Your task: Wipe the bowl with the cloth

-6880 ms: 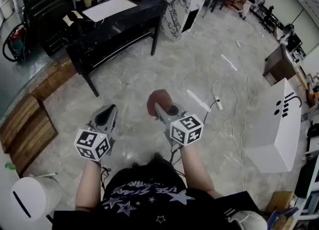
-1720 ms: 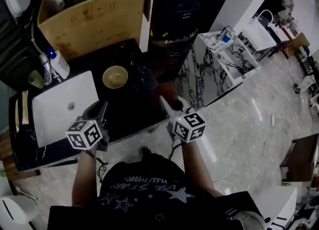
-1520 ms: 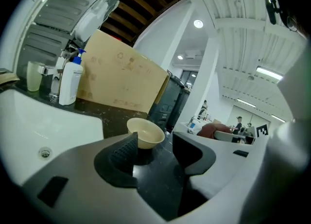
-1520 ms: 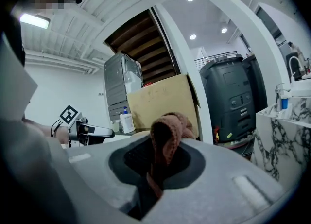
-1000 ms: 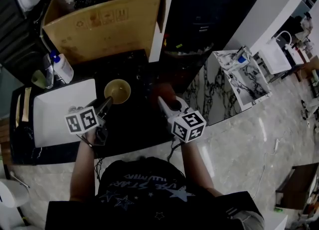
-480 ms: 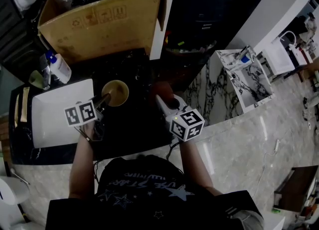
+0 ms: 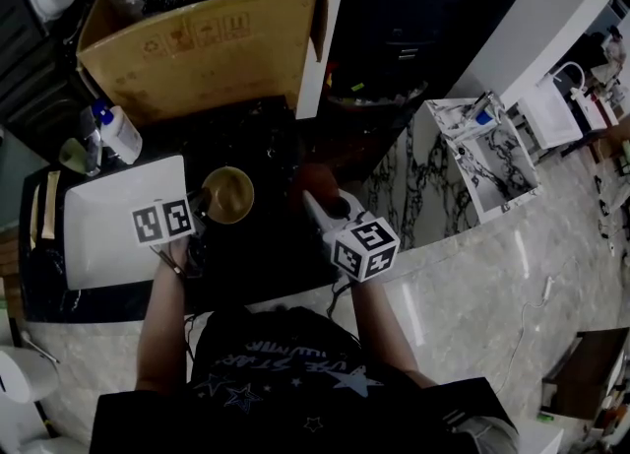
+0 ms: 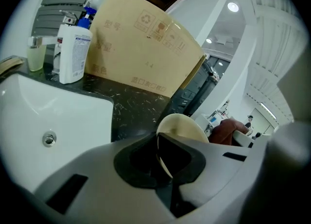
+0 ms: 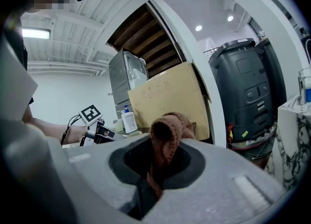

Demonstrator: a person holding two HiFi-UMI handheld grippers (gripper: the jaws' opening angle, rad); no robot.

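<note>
Both are loaded: the left gripper's (image 7: 203, 206) jaws have just closed on the bowl's (image 7: 230, 194) rim; the right gripper's (image 7: 317, 206) jaws pinch the cloth (image 7: 313, 180), near, right of the bowl.

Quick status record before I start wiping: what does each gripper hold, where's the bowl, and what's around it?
left gripper: jaws have just been closing, now pinched on the rim of the bowl
right gripper: shut on the brown cloth, to the bowl's right in the head view
bowl position: over the black counter, beside the white sink
nearby: pump bottle, cardboard box
wiping: not yet begun, cloth apart from bowl
</note>
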